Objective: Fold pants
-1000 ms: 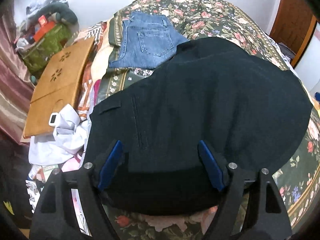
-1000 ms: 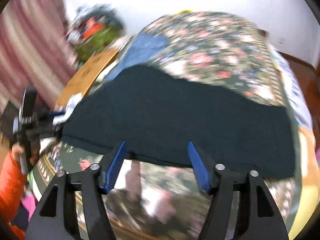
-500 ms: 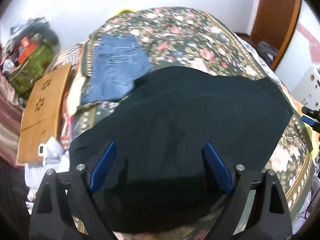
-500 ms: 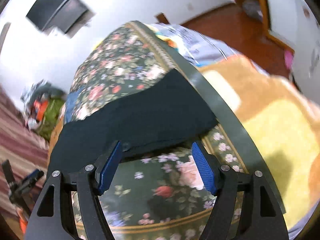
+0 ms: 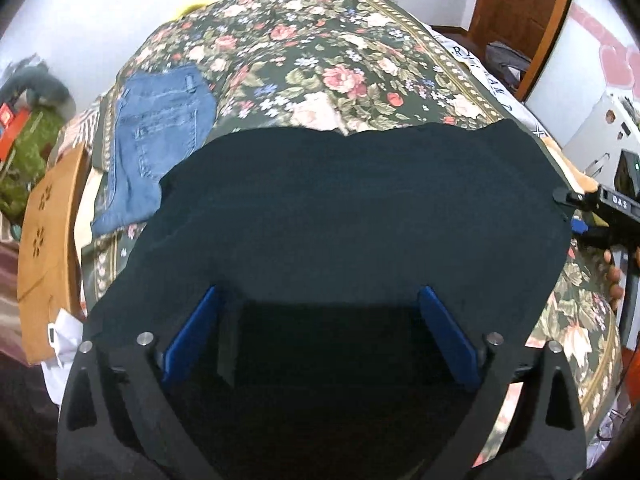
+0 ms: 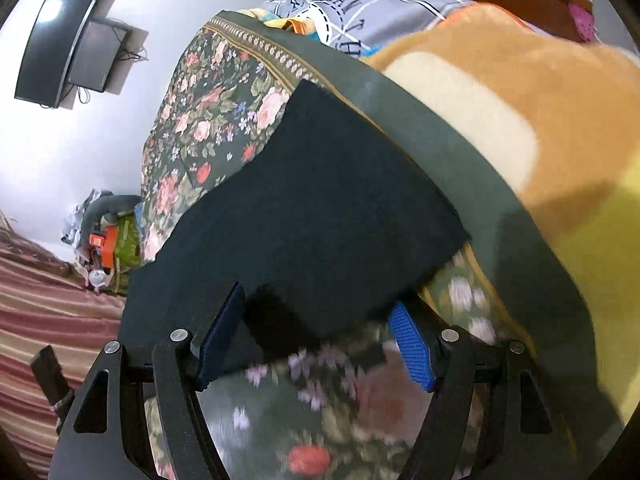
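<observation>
I note black pants [image 5: 352,216] spread flat across bed [image 5: 320,60]. My left gripper [image 5: 320,336] wide over pants; right gripper [image 6: 316,340] wide at pants' corner near bed edge.

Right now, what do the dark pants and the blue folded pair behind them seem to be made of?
The dark navy pants look like a smooth, matte woven cloth, perhaps suiting: flat surface, no sheen, no visible texture. The blue folded pants look like denim: faded blue, contrast stitching, patch pocket.

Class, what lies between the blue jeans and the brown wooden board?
In the left wrist view, a strip of patterned bedding lies between the blue jeans and brown wooden board.
</observation>
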Tool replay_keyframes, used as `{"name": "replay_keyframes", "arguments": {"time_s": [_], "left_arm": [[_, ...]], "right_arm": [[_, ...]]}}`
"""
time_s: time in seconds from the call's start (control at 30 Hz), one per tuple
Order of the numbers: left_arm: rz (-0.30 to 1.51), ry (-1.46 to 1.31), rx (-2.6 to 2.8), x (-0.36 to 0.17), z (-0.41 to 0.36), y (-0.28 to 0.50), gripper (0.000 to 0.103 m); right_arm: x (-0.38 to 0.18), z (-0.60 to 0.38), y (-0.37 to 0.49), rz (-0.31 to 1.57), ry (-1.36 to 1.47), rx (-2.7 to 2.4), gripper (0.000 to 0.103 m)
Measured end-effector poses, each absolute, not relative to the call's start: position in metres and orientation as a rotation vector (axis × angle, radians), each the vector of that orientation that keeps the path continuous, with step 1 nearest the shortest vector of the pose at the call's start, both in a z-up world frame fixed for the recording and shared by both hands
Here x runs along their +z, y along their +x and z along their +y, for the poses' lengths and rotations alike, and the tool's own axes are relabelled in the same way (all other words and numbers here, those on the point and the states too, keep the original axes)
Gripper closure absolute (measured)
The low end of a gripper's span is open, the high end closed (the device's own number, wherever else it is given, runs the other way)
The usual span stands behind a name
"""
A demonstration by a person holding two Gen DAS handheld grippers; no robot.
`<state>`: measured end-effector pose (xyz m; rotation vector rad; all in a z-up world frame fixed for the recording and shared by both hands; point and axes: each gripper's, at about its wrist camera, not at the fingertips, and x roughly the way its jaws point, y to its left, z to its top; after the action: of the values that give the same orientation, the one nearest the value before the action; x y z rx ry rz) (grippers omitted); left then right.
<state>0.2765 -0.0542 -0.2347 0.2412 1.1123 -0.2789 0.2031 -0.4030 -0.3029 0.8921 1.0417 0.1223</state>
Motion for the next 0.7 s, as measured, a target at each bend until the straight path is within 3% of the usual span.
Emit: {"name": "replay_keyframes", "arguments": {"time_s": [0.03,0.1,0.17,0.23,0.4,0.7], "left_arm": [[1.110,0.243,-0.279,-0.236,-0.057,0.278,0.001],[1.109,0.236,-0.278,-0.237,-0.059,0.281,0.001],[1.108,0.232,-0.275,-0.238,-0.059,0.282,0.001],[1.106,0.229,-0.275,-0.238,-0.059,0.282,0.001],[1.104,0.226,-0.277,-0.239,-0.058,0.282,0.000],[1.075,0.156,-0.256,-0.224,-0.045,0.276,0.000]], "right_arm": [[-0.303,-0.402,0.207,1.038,0.877,0.120,0.036],[-0.303,-0.402,0.213,1.040,0.844,0.107,0.046],[-0.303,-0.403,0.217,1.048,0.805,0.088,0.081],[-0.304,-0.410,0.218,1.030,0.811,0.088,0.096],[-0.276,-0.428,0.215,0.891,0.684,0.037,0.099],[-0.224,-0.426,0.222,0.803,0.588,0.029,0.099]]}}
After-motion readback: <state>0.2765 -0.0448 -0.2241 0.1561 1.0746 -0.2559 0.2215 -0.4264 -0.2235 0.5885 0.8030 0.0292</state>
